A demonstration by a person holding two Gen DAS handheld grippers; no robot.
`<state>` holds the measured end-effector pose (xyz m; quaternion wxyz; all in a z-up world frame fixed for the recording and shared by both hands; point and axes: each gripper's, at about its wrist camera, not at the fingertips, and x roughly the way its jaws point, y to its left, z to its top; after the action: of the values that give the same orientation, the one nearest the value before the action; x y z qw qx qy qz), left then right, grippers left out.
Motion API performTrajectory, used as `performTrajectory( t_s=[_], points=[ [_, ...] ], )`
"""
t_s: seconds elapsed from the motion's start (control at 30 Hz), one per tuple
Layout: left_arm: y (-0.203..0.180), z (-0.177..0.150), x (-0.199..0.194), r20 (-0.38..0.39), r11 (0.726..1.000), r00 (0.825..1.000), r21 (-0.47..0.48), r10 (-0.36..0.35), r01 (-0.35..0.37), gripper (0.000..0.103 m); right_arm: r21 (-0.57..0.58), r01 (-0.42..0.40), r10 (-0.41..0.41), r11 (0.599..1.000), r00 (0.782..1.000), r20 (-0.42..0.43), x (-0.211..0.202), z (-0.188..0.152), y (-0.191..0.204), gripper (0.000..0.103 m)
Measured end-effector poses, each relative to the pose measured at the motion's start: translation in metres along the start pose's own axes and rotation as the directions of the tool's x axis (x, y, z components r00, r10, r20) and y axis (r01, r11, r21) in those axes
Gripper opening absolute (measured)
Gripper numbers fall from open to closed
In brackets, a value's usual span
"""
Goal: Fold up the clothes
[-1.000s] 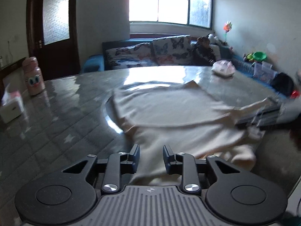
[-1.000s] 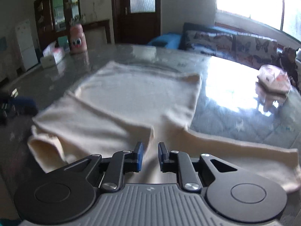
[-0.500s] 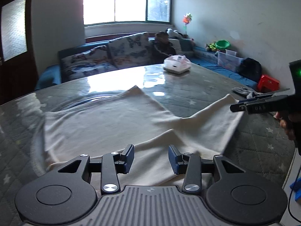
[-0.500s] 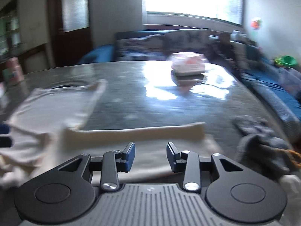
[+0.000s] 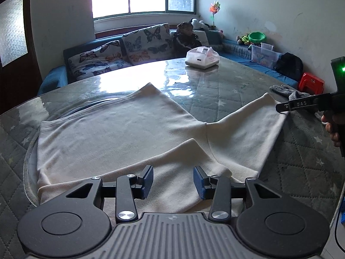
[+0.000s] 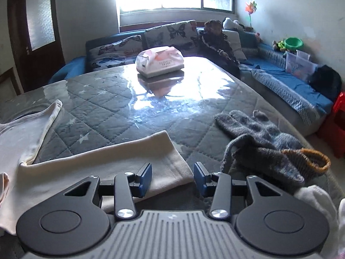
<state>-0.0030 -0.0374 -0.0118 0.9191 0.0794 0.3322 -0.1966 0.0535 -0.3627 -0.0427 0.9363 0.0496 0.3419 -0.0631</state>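
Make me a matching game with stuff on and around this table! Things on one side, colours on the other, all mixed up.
Things:
1. shirt spread on the table
2. socks beside the sleeve
3. bowl by the wall
4. stool on the floor

Colours:
A. green
B. red
C. cream
D. grey

Pairs: 1-C, 2-D, 3-A, 4-B

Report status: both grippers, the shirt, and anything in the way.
Left gripper open, empty, over shirt. Right gripper open, empty, at sleeve cuff. Grey socks lying right of the sleeve.
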Motion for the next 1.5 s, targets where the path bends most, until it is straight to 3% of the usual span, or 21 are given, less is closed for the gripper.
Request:
performTrajectory(
  t_s=[0.1,0.17,0.2,0.23,0.5,0.7,1.03,1.23,1.4,1.5],
  points=[
    [0.000,0.000,0.001,-0.003,1.000,1.000,-0.003,0.004,-0.004,0.048,0.021,-0.002,0.002,1.000,1.000,0.001,0.001,-0.001,-0.001,0.040],
    [0.001,-0.001,0.002,-0.003,1.000,1.000,-0.003,0.008,-0.008,0.049,0.022,-0.007,0.007,1.000,1.000,0.001,0.000,-0.002,0.000,0.028],
    [0.001,-0.001,0.002,-0.004,1.000,1.000,-0.003,0.010,-0.010,0.049,0.022,-0.010,0.010,1.000,1.000,0.002,0.000,-0.001,0.000,0.016],
    [0.002,-0.001,0.003,-0.004,1.000,1.000,-0.003,0.011,-0.011,0.050,0.028,-0.023,0.023,0.999,1.000,0.004,-0.001,-0.001,0.000,0.013],
    [0.018,0.000,-0.013,0.030,0.998,0.998,-0.035,0.054,-0.053,0.052,0.021,-0.178,0.175,0.984,0.980,0.093,-0.038,0.014,0.018,0.009],
    [0.040,-0.004,-0.034,0.060,0.991,0.992,-0.078,0.110,-0.105,0.056,-0.053,-0.346,0.350,0.937,0.930,0.116,-0.066,0.040,0.060,0.009],
    [0.084,-0.023,-0.078,0.104,0.965,0.970,-0.172,0.220,-0.200,0.057,-0.258,-0.561,0.583,0.786,0.812,0.010,-0.085,0.053,0.175,0.009],
    [0.109,-0.037,-0.094,0.108,0.943,0.958,-0.238,0.265,-0.234,0.058,-0.352,-0.635,0.648,0.688,0.755,-0.098,-0.085,0.036,0.247,0.009],
    [0.122,-0.047,-0.098,0.096,0.930,0.955,-0.274,0.281,-0.246,0.058,-0.397,-0.651,0.644,0.647,0.745,-0.172,-0.080,0.006,0.289,0.009],
    [0.124,-0.048,-0.097,0.092,0.928,0.955,-0.278,0.281,-0.247,0.058,-0.388,-0.680,0.645,0.622,0.726,-0.237,-0.070,-0.011,0.302,0.012]
  ],
)
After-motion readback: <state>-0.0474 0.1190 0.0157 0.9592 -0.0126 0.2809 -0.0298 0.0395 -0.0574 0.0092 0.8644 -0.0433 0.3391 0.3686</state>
